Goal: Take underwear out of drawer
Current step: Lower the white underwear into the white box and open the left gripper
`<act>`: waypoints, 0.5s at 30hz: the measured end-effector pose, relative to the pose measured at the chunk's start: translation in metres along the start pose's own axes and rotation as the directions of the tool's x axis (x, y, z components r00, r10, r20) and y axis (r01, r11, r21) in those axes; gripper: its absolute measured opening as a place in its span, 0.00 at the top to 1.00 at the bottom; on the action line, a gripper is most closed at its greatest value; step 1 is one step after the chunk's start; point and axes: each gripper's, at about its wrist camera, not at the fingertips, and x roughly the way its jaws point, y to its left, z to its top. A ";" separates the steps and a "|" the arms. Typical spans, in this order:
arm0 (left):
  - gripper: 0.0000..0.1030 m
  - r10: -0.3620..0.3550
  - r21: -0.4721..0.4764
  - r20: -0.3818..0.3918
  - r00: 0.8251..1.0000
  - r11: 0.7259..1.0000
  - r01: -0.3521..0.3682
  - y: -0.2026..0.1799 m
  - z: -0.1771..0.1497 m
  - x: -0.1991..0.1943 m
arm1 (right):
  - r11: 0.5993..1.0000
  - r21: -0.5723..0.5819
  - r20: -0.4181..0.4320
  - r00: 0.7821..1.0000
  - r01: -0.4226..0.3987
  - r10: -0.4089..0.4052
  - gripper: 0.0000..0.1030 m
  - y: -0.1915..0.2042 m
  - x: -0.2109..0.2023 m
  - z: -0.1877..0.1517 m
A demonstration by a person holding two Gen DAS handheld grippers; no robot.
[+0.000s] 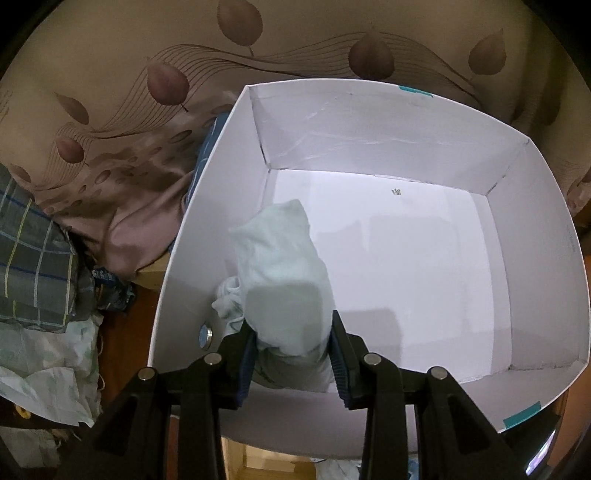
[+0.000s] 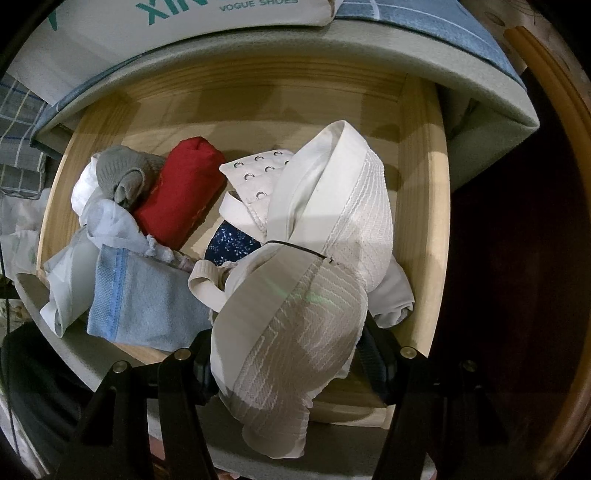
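Observation:
In the left wrist view my left gripper (image 1: 293, 354) is shut on a rolled pale mint underwear piece (image 1: 282, 266), held over the near left part of a white cardboard box (image 1: 207, 206). In the right wrist view my right gripper (image 2: 290, 356) is shut on a white textured bra (image 2: 314, 258), lifted over the open wooden drawer (image 2: 421, 192). The drawer holds a red rolled garment (image 2: 181, 195), a grey sock (image 2: 123, 173), a light blue towel-like cloth (image 2: 147, 302), a navy floral piece (image 2: 232, 247) and more white pieces.
The white box's floor (image 1: 406, 258) is bare apart from the held piece. A brown leaf-print bedsheet (image 1: 129, 110) and a checked cloth (image 1: 33, 258) lie left of the box. A shoe box (image 2: 184, 22) sits on the ledge above the drawer.

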 end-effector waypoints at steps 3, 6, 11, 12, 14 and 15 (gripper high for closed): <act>0.63 -0.003 -0.008 0.005 1.000 1.000 0.003 -0.003 0.000 -0.002 | 1.000 -0.002 -0.001 1.000 -0.001 0.001 0.42 0.000 0.000 0.000; 0.63 -0.006 -0.008 0.006 1.000 1.000 0.006 -0.002 0.000 -0.001 | 1.000 -0.004 -0.001 1.000 0.000 0.000 0.42 0.000 0.000 0.000; 0.61 -0.021 0.008 0.007 1.000 1.000 0.021 -0.002 -0.001 0.000 | 1.000 -0.003 0.000 1.000 -0.001 0.001 0.42 0.000 0.000 0.000; 0.61 -0.023 0.011 0.009 1.000 1.000 0.023 -0.003 -0.001 0.000 | 1.000 -0.003 0.000 1.000 0.000 0.000 0.42 0.000 0.000 0.000; 0.61 -0.034 0.017 0.020 0.999 0.999 0.034 -0.002 -0.002 -0.003 | 1.000 -0.004 0.000 1.000 0.000 0.000 0.42 0.000 0.000 0.000; 0.60 -0.040 0.018 0.024 0.999 0.999 0.039 -0.002 -0.002 -0.004 | 1.000 -0.005 0.000 1.000 0.000 0.000 0.42 0.000 0.000 -0.001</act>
